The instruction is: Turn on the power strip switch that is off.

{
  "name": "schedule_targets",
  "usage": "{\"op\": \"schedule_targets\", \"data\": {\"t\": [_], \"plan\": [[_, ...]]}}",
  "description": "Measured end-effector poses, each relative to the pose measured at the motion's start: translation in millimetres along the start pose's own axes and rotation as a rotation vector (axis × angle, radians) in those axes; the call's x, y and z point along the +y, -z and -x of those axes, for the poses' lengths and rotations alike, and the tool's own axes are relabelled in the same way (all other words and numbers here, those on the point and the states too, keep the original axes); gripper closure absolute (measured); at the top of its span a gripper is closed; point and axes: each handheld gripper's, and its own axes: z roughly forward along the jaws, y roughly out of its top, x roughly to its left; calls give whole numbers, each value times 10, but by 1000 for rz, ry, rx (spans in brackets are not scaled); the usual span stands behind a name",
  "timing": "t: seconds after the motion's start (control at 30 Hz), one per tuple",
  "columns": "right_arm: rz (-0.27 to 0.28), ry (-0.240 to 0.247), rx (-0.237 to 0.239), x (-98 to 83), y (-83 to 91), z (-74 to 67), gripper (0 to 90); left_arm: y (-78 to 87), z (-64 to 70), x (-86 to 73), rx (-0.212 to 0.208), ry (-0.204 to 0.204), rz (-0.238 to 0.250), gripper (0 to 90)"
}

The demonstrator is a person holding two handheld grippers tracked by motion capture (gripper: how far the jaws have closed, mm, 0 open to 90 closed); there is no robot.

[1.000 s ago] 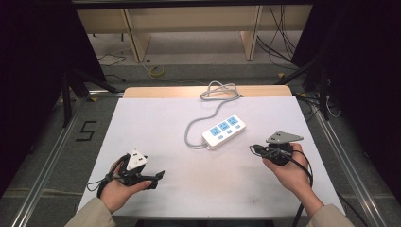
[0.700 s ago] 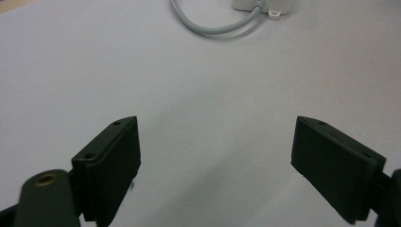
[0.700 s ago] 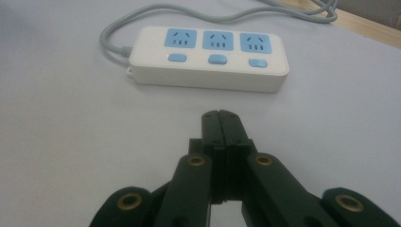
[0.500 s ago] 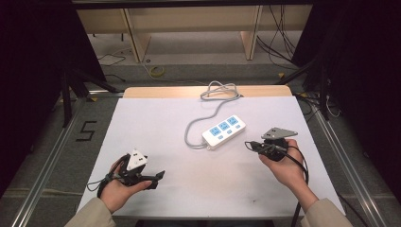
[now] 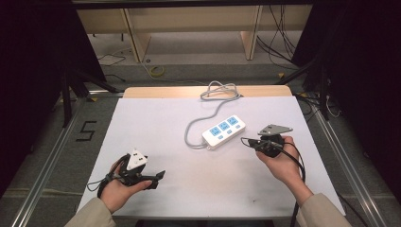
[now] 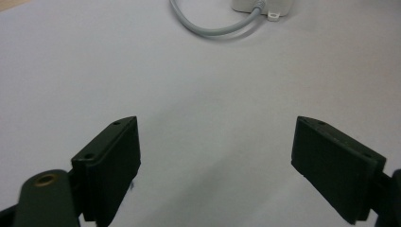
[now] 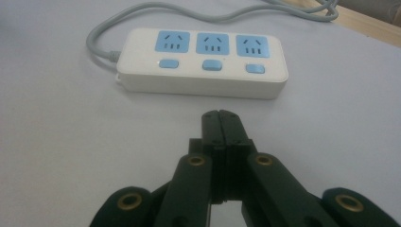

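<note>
Left tool [image 5: 158, 176] sits at the near-left of the white surface [image 5: 156, 123], held in the person's left hand [image 5: 120, 187], jaws pointing right toward centre. In the left gripper view its jaws are spread wide with bare surface between them, nothing gripped; the left tool [image 6: 215, 165] looks at a loop of grey cable [image 6: 213, 28] and a corner of the white strip at the top edge. A white block sits on top of that tool in the high view, can't tell what it is. Floor left of the surface has a dark "5" marking [image 5: 86, 131]. Centre-right: white power strip [image 5: 223, 132] lies flat on the surface, angled, three blue sockets and three blue buttons on top, apart from both tools. Its grey cable leaves the near-left end, curves back and runs to a coil at the far wooden edge [image 5: 156, 91] of the surface. Right tool [image 5: 244, 140] is in the right hand [image 5: 279, 158], just beside the strip's right end, tips pointing left at it, grey three-cornered plate on top. In the right gripper view the right tool [image 7: 221, 118] has both jaws pressed together, nothing between them, tips near the power strip [image 7: 201, 64] but not touching.
</note>
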Motion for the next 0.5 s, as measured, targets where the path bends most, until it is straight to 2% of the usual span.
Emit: {"op": "schedule_targets", "data": {"t": [0.5], "plan": [[0, -3, 4, 91, -90, 5, 900, -4, 5, 1, -1, -5, -2, 161]]}}
